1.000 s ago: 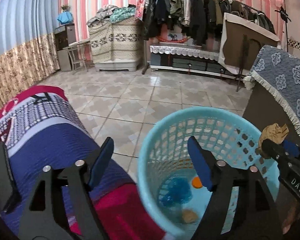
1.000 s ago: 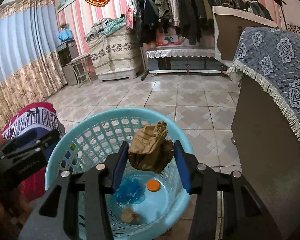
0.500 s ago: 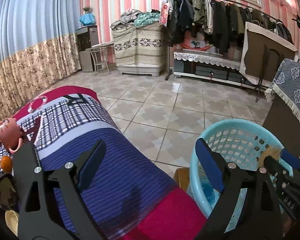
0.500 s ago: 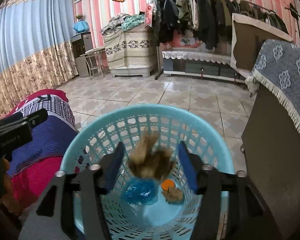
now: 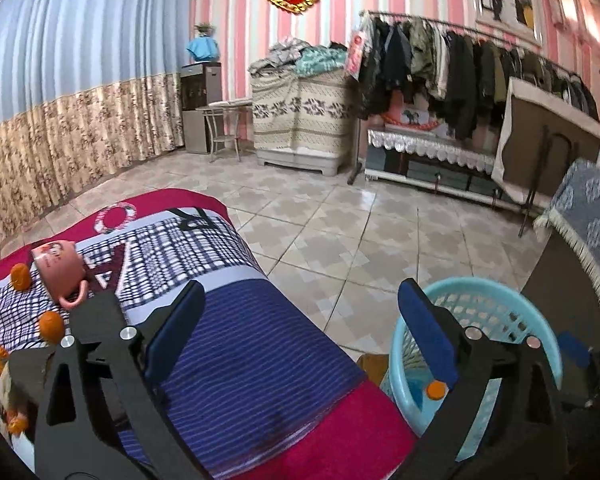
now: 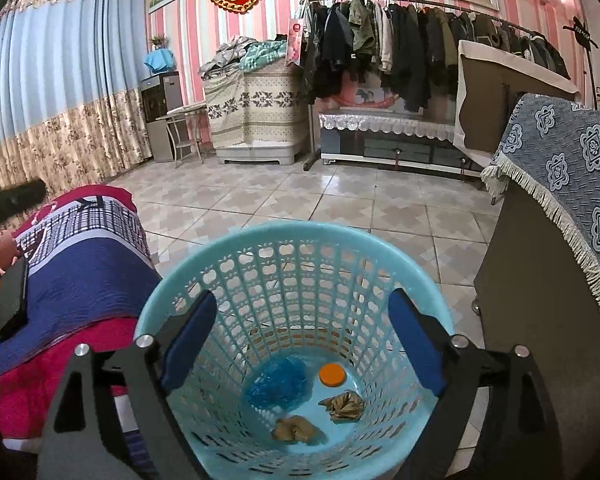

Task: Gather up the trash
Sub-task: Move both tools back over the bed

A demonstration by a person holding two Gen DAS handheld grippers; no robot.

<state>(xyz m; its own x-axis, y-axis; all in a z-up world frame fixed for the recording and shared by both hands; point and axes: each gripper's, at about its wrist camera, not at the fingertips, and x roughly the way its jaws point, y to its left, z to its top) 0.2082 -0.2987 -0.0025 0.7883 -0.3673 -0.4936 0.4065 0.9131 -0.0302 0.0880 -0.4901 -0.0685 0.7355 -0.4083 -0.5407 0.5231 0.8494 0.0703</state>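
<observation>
Turquoise plastic, latticed with small cut-outs, is filling the lower half of the right wrist view: the laundry-style basket (image 6: 296, 320) is standing on the tiled floor (image 6: 300, 208), just beside the blanket-covered surface (image 6: 80, 264) at its nine o'clock and a fringed blue cloth (image 6: 560, 184) at its two o'clock. The right gripper (image 6: 300, 340) is hanging over the basket's mouth with its jaws opening and nothing between them; a second ago those pads were pinching a brown crumpled paper wad, which half a second ago was blurring downward. That wad (image 6: 342, 400) is now lying on the basket floor at about five o'clock, joining a blue crumpled wrapper (image 6: 280, 384) at seven, an orange cap (image 6: 332, 374) near the centre and a second brown scrap (image 6: 296, 430) at six. One piece of trash is therefore delivered.

The left gripper (image 5: 300, 336) is also spreading its jaws, empty, and its view has been swinging away from the basket (image 5: 480, 320), which a second ago sat dead centre and is now lying at four o'clock. It is pointing over the striped blanket (image 5: 240, 340), where a pink mug (image 5: 60, 272) is lying on its side at nine o'clock among small orange pieces (image 5: 52, 326) that may be peel or fruit; which cannot be told. Judging by this, the left hand is heading for the next pickup.
</observation>
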